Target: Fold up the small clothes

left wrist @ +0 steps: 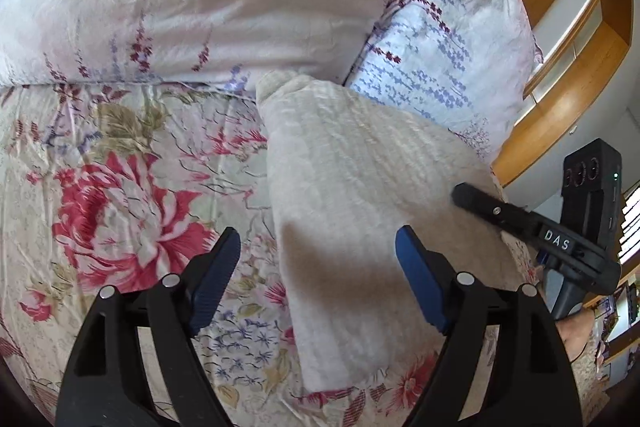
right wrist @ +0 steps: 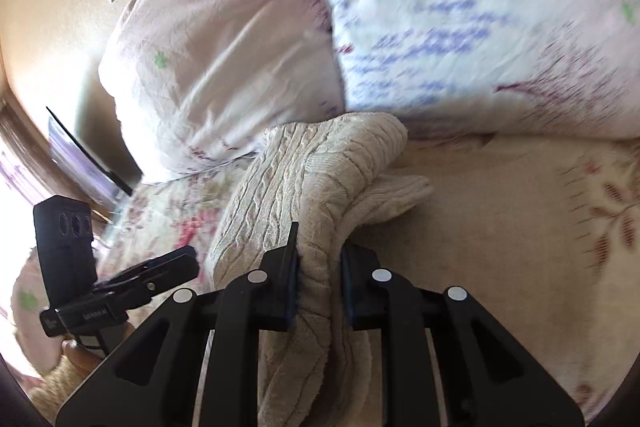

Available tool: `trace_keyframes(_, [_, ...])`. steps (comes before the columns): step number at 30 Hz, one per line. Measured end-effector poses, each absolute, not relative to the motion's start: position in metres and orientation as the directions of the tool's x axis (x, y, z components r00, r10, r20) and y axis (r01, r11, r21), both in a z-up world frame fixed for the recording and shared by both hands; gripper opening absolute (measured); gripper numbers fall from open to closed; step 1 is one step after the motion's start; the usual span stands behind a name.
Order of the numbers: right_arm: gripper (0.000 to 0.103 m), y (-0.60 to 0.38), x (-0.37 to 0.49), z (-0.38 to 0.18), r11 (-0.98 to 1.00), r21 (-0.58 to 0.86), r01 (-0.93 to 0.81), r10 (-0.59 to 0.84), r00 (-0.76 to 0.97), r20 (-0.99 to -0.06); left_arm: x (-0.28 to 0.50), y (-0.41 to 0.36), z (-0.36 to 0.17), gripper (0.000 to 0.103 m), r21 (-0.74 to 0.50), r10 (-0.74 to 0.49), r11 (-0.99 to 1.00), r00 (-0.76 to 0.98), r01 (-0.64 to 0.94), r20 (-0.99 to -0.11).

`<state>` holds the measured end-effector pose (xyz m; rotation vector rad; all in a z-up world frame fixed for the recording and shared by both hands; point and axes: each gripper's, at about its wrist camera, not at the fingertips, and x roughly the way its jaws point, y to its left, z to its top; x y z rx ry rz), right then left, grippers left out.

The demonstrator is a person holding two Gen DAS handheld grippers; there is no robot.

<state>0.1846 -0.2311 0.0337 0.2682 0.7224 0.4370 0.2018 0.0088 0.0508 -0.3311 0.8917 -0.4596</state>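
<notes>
A: Start close in. What does the right gripper (right wrist: 318,279) have?

B: Its jaws are drawn nearly together on a thick fold of the cream knit garment (right wrist: 312,187). The cloth bunches between them and hangs over, so I'd say it is being carried or laid across.

A: And the left gripper (left wrist: 318,281)?

B: Jaws spread wide, holding nothing. It hovers above the near end of the garment (left wrist: 360,187), one blue pad (left wrist: 420,287) over the knit and the other over the floral bedsheet (left wrist: 120,187).

A: Where does the garment sit?

B: On the bed, running from the grippers toward the pillows (left wrist: 200,7), its far end just beside them. In the right wrist view one layer is doubled over another, with a sleeve-like end (right wrist: 404,187) poking out underneath.

A: So how far along?

B: My guess is midway: at least one fold is in, but the shape is loose and rumpled. It likely needs laying down, squaring and perhaps another fold. I see no finished pile or other clothes.
</notes>
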Motion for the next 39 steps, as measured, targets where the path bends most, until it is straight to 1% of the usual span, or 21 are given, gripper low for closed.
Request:
trace_keyframes(5, [0.017,-0.251,0.176,0.033,0.92,0.298,-0.256,0.389,0.693,-0.607,0.202,-0.003,0.044,0.08,-0.485,-0.546,0.835,0.499,0.259,-0.673])
trace_keyframes(9, [0.017,-0.27,0.169,0.033,0.95,0.229,-0.213,0.311,0.725,-0.615,0.198,-0.014,0.042,0.08,-0.482,-0.556,0.83,0.479,0.28,-0.68])
trace_keyframes(11, [0.017,-0.28,0.165,0.037,0.968,0.177,-0.18,0.251,0.754,-0.607,0.197,-0.019,0.042,0.08,-0.48,-0.561,0.827,0.472,0.291,-0.68])
trace_keyframes(15, [0.017,-0.299,0.153,0.044,0.996,0.027,-0.082,0.083,0.823,-0.562,0.196,-0.029,0.041,0.08,-0.484,-0.577,0.817,0.452,0.314,-0.68])
trace_keyframes(17, [0.017,-0.31,0.155,0.038,0.999,0.011,-0.047,0.045,0.816,-0.577,0.196,-0.036,0.039,0.08,-0.485,-0.583,0.812,0.439,0.324,-0.683])
trace_keyframes(20, [0.017,-0.324,0.159,0.023,0.998,0.053,-0.041,0.065,0.788,-0.613,0.196,-0.044,0.034,0.08,-0.496,-0.595,0.803,0.413,0.331,-0.689])
trace_keyframes(22, [0.017,-0.325,0.154,0.023,0.997,0.048,-0.059,0.076,0.807,-0.585,0.197,-0.049,0.032,0.08,-0.502,-0.602,0.798,0.402,0.333,-0.69])
trace_keyframes(24, [0.017,-0.326,0.145,0.029,0.995,0.052,-0.082,0.097,0.84,-0.534,0.197,-0.051,0.03,0.079,-0.51,-0.609,0.793,0.392,0.334,-0.69])
trace_keyframes(26, [0.017,-0.329,0.138,0.029,0.996,0.049,-0.073,0.088,0.855,-0.511,0.197,-0.054,0.029,0.079,-0.515,-0.616,0.787,0.385,0.339,-0.687])
trace_keyframes(27, [0.017,-0.329,0.139,0.025,0.996,0.056,-0.066,0.085,0.847,-0.524,0.196,-0.056,0.028,0.079,-0.517,-0.62,0.784,0.38,0.344,-0.687])
trace_keyframes(28, [0.017,-0.336,0.144,0.014,0.995,0.082,-0.052,0.089,0.821,-0.564,0.196,-0.058,0.028,0.079,-0.516,-0.622,0.782,0.376,0.349,-0.687])
trace_keyframes(29, [0.019,-0.338,0.147,0.009,0.994,0.104,-0.043,0.096,0.802,-0.59,0.196,-0.06,0.027,0.079,-0.515,-0.622,0.782,0.373,0.352,-0.689])
trace_keyframes(30, [0.022,-0.346,0.153,0.001,0.988,0.154,-0.031,0.122,0.772,-0.624,0.196,-0.062,0.026,0.078,-0.514,-0.622,0.781,0.369,0.354,-0.691])
trace_keyframes(31, [0.026,-0.35,0.152,0.0,0.982,0.186,-0.024,0.138,0.765,-0.629,0.195,-0.064,0.025,0.078,-0.517,-0.625,0.778,0.362,0.357,-0.691])
trace_keyframes(32, [0.036,-0.361,0.152,0.002,0.963,0.269,-0.011,0.184,0.758,-0.625,0.194,-0.065,0.025,0.078,-0.52,-0.629,0.775,0.357,0.36,-0.69])
trace_keyframes(33, [0.041,-0.369,0.153,0.005,0.943,0.333,0.0,0.22,0.752,-0.622,0.194,-0.067,0.024,0.078,-0.523,-0.632,0.772,0.352,0.361,-0.69])
trace_keyframes(34, [0.051,-0.376,0.154,0.008,0.923,0.385,0.009,0.25,0.749,-0.614,0.194,-0.069,0.024,0.078,-0.528,-0.637,0.768,0.347,0.362,-0.689])
trace_keyframes(35, [0.057,-0.386,0.157,0.011,0.89,0.456,0.014,0.294,0.747,-0.596,0.194,-0.071,0.023,0.077,-0.53,-0.639,0.767,0.344,0.362,-0.688])
trace_keyframes(36, [0.058,-0.394,0.162,0.012,0.86,0.51,0.022,0.329,0.74,-0.587,0.194,-0.073,0.023,0.077,-0.533,-0.64,0.765,0.34,0.361,-0.689])
trace_keyframes(39, [0.058,-0.408,0.179,0.009,0.791,0.61,0.056,0.395,0.714,-0.578,0.194,-0.077,0.021,0.075,-0.543,-0.644,0.762,0.331,0.353,-0.689])
